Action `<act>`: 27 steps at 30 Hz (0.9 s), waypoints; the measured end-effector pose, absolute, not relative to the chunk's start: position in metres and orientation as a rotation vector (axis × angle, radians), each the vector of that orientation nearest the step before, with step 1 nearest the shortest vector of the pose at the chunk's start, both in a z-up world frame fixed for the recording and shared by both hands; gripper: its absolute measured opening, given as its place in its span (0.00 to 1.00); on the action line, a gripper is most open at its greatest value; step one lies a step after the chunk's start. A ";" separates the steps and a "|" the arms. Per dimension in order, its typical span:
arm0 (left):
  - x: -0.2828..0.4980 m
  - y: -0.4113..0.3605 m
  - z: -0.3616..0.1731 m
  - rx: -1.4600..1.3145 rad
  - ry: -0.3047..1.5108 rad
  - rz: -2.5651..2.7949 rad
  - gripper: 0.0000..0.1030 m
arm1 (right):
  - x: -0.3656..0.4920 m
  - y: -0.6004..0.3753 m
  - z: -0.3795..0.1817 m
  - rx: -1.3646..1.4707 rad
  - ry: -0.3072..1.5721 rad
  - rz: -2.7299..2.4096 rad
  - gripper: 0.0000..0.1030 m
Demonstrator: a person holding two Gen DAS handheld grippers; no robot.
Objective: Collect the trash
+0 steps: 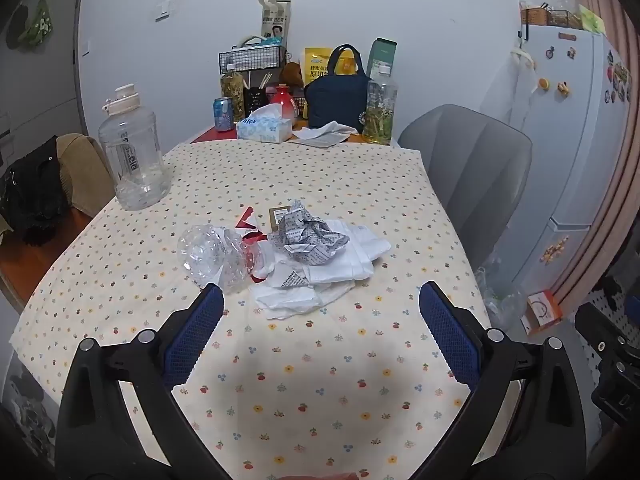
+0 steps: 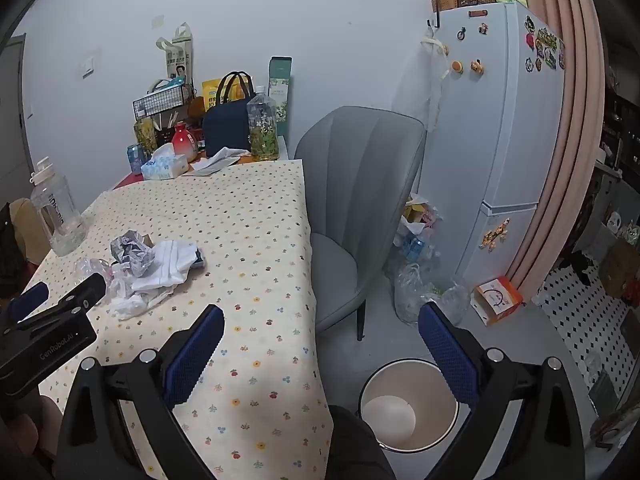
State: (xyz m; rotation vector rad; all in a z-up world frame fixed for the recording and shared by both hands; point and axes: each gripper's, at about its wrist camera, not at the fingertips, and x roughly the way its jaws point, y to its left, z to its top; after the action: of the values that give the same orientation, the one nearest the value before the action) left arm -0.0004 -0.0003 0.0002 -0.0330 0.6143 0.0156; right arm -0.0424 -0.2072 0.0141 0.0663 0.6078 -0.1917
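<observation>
A trash pile lies mid-table on the flowered cloth (image 1: 320, 360): a crumpled printed paper ball (image 1: 308, 236), white tissues and wrappers (image 1: 320, 284), a crushed clear plastic bottle (image 1: 212, 256) and a red scrap (image 1: 246, 218). My left gripper (image 1: 320, 312) is open and empty, just short of the pile. My right gripper (image 2: 320, 332) is open and empty over the table's right edge. The pile (image 2: 148, 268) and the left gripper (image 2: 60, 304) show at left in the right wrist view. A white bin (image 2: 408, 404) stands on the floor below, empty.
A big clear jug (image 1: 134, 152) stands at the table's left. Tissue box (image 1: 264, 126), bottles, cans and a blue bag (image 1: 338, 96) crowd the far end. A grey chair (image 2: 360, 208) stands right of the table, with a fridge (image 2: 500, 120), plastic bags and an orange box (image 2: 498, 300) beyond.
</observation>
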 end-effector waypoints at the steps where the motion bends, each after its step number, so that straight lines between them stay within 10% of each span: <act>1: 0.000 0.000 0.000 -0.035 0.614 0.015 0.95 | -0.042 -0.207 0.014 0.066 0.610 -0.191 0.93; 27: 0.004 -0.006 0.002 -0.049 0.628 0.006 0.95 | -0.037 -0.204 0.008 0.070 0.625 -0.197 0.93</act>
State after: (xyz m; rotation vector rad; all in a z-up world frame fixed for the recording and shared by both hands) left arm 0.0043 -0.0063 0.0017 -0.0490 0.6283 0.0056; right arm -0.0368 -0.2041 0.0083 0.0699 0.6246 -0.1970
